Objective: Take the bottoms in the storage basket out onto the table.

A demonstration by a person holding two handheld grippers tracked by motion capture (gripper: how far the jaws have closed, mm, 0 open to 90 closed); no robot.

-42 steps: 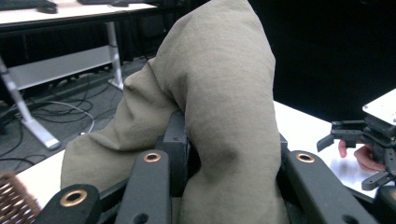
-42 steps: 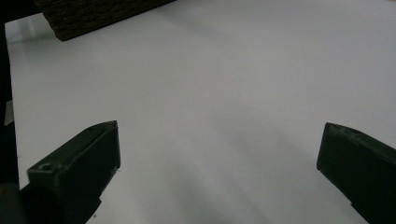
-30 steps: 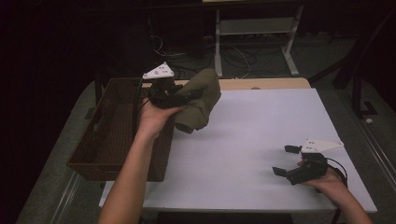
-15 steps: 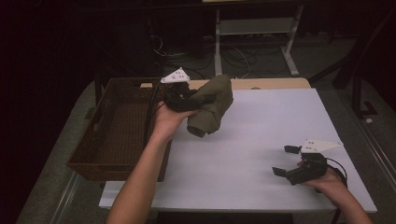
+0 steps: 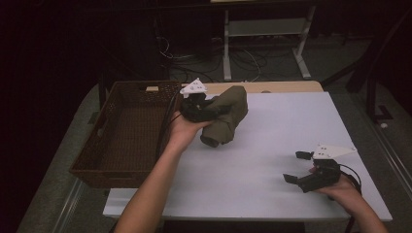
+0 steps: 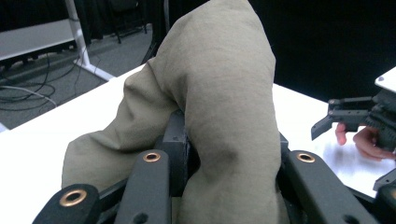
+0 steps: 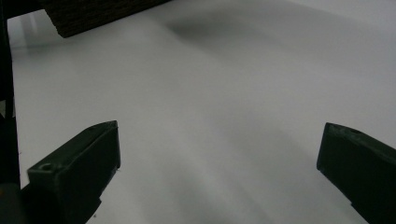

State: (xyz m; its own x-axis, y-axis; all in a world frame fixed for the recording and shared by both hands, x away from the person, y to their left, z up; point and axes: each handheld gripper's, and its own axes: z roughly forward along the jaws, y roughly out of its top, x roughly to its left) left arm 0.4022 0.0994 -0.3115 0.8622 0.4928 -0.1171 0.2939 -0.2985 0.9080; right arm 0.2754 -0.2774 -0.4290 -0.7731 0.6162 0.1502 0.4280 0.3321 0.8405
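An olive-green cloth (image 5: 227, 114) is bunched into a thick roll, with my left gripper (image 5: 210, 110) shut on it. It hangs just above the white table (image 5: 291, 121), to the right of the basket. In the left gripper view the cloth (image 6: 219, 93) bulges up between the two black jaws and hides their tips. My right gripper (image 5: 296, 167) rests low at the table's front right, held in a hand, and is open with nothing between its fingers. In the right gripper view, bare tabletop lies between the wide-set jaws of the right gripper (image 7: 219, 154).
A dark wicker basket (image 5: 97, 141) stands at the table's left edge, its inside in shadow. Behind the table are a white desk frame (image 5: 265, 29) and cables on the floor. The right gripper (image 6: 355, 116) also shows far off in the left gripper view.
My left hand has carried the cloth rightward and a little down, from the basket's right rim to over the white table. The right gripper has stayed put.
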